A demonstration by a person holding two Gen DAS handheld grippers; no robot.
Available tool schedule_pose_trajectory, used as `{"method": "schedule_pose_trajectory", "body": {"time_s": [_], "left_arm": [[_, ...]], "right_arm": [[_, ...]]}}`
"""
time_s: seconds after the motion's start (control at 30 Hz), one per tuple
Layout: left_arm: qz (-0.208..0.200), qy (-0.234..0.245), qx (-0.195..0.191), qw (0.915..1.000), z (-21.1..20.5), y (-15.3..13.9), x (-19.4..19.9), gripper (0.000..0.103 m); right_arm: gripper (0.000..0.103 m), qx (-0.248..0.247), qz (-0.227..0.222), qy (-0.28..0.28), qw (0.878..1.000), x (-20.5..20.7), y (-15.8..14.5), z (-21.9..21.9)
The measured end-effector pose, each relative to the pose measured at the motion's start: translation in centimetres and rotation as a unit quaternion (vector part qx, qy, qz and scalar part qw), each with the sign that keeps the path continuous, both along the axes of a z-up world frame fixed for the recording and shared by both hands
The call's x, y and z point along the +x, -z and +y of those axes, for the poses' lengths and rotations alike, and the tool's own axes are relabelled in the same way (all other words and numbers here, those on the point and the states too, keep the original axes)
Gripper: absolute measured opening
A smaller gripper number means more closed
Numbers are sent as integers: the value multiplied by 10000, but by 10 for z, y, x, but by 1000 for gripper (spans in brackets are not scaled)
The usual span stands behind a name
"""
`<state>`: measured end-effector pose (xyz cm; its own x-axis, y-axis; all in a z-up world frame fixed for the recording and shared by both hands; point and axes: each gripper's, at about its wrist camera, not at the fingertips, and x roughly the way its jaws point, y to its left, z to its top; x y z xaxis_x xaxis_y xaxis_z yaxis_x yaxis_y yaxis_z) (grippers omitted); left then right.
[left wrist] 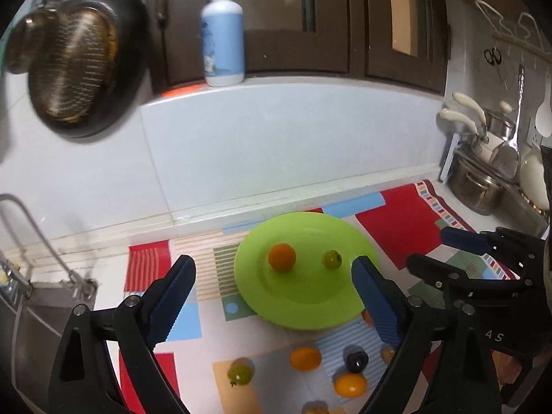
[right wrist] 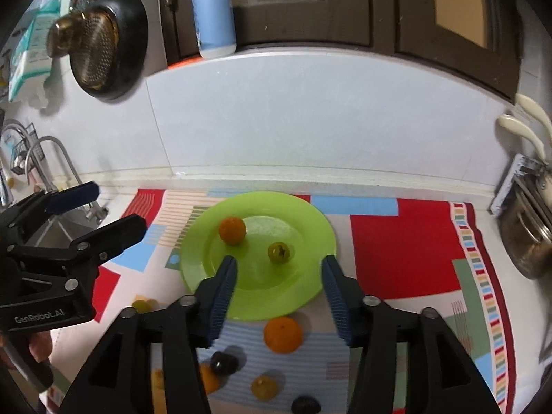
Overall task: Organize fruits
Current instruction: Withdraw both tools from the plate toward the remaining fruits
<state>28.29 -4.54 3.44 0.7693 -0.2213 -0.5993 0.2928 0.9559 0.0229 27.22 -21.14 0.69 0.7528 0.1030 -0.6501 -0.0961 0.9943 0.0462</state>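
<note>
While both tools hover empty, loose fruit waits below the green plate (right wrist: 310, 238).
Left gripper (left wrist: 272, 279) jaws apart, right gripper (right wrist: 279, 276) likewise; orange mandarin (right wrist: 283, 334) on the patterned mat (right wrist: 400, 245) (light, soft-skinned, rolls): pinch gently across its middle.

Green plate (left wrist: 310, 314) w/ orange fruit (left wrist: 282, 257) + green fruit (left wrist: 332, 259); left claw (left wrist: 272, 269) gaping.

Home kitchen: hanging pan (left wrist: 86, 58), sink faucet (right wrist: 51, 158), pots (left wrist: 476, 186).
</note>
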Motion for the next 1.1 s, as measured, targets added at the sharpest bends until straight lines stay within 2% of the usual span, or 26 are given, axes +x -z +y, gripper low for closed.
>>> {"method": "schedule_pose_trajectory", "body": {"time_s": [0.2, 0.33, 0.63, 0.93, 1.1], "left_arm": [[-47, -135, -62, 9999, 9, -3, -33, 94], [-31, -241, -94, 9997, 13, -2, -51, 94], [-99, -509, -71, 9986, 22, 1, -85, 99], [-184, -643, 106, 9977, 21, 18, -108, 99], [-158, -663, 95, 9976, 17, 29, -115, 99]], "right_arm": [[58, -29, -148, 105, 9998, -30, -9, 0], [68, -16, -236, 236, 9994, -49, -10, 0], [68, -140, -251, 435, 9986, -82, -2, -2], [68, -244, -243, 476, 9983, -103, 14, -4], [68, -127, -249, 477, 9985, -112, 25, -9]]}}
